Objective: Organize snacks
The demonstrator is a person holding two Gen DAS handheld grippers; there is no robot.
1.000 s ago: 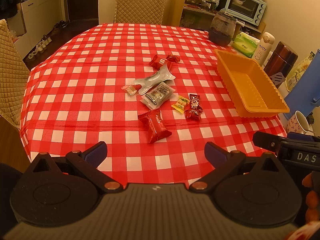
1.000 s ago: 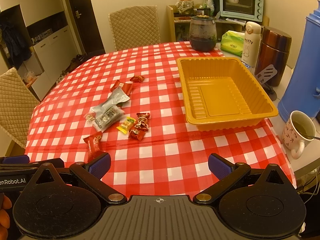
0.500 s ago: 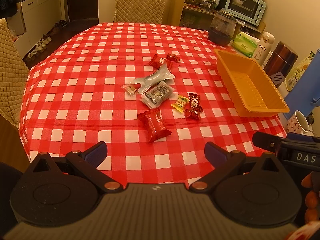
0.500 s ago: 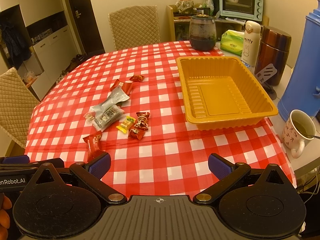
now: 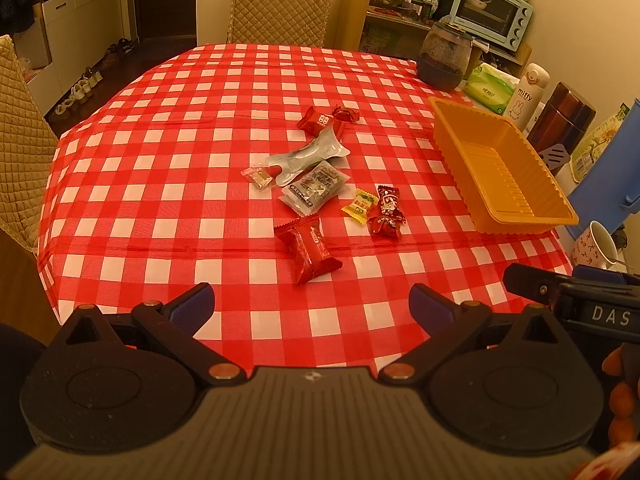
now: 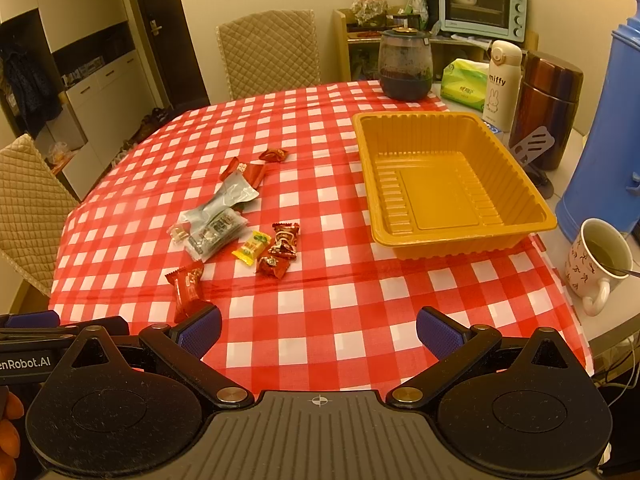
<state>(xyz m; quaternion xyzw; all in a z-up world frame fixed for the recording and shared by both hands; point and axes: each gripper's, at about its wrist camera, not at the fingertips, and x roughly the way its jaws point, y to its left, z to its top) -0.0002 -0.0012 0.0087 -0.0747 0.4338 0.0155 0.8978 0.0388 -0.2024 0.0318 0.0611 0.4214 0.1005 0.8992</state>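
Both sets of tongs hang low at the near edge of the desk (image 6: 320, 320), and neither has anything in it: the left tongs (image 5: 312, 304) stand with jaws spread wide, and so do the right tongs (image 6: 319, 330), blue pads well apart. The snacks lie scattered in a loose cluster near the middle of the checked cloth, and the orange tray (image 6: 460, 240) sits empty toward two o'clock of them in the left view, so by the look of it the sorting has not begun. Nearest the left tongs, dead ahead at twelve o'clock, is the big red packet (image 5: 310, 249), lying flat and alone; that seems the natural first pick. Beyond it sit the small yellow candy (image 5: 360, 205) and, just beside that, the dark red wrappers (image 5: 387, 212), with the clear packet (image 5: 314, 192) and silver pouch (image 5: 308, 156) overlapping at eleven o'clock. Two more red sweets (image 5: 326, 118) lie farthest off. The tray's open mouth faces up with its long side toward the pile, a handy drop for either hand. The mug (image 6: 600, 264) at the right tongs' three o'clock is full, so a wide swing there could be risky.
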